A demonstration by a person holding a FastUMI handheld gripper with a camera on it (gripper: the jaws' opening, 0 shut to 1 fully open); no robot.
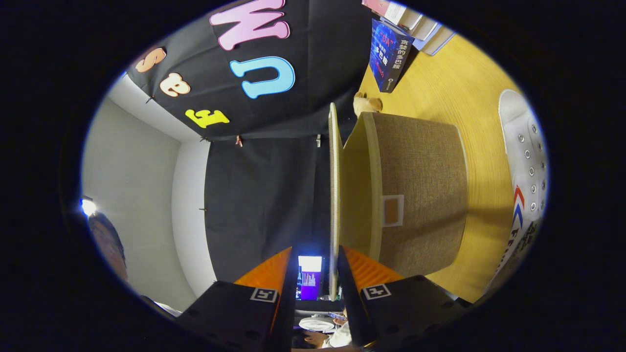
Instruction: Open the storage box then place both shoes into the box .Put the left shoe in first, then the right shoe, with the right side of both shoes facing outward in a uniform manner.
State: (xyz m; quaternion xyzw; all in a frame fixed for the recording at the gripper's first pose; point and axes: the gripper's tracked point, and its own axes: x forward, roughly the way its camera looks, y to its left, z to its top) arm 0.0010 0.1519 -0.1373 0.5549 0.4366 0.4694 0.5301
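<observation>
The view is rolled onto its side, so the wooden table [440,83] runs up the right and the booth's black cloth wall lies beyond the fingers. The storage box [420,190], a fabric-covered tub with a pale inner lining, stands on that table just ahead of the gripper [315,256]. Its lid [333,195] is swung up on edge beside the box's open mouth, and the lid's thin edge runs down into the gap between the two fingers. The fingers stand a narrow way apart with the lid's edge lying nearer the right-hand one; whether both press on it cannot be told from here. A small square tag [392,210] sits on the side of the box near its rim. Past the box, on the far side from the lid, a white lace-up shoe [525,186] with red and blue stripes lies on the table, apart from the box. Beyond the box, toward the wall, sits a small tan stuffed toy [367,103], and further on a blue book [389,54] stands with a few more books [415,22] beside it. On the lid side of the box, a person [110,247] is at the grey wall, and a lit screen [310,276] glows between the fingers.
</observation>
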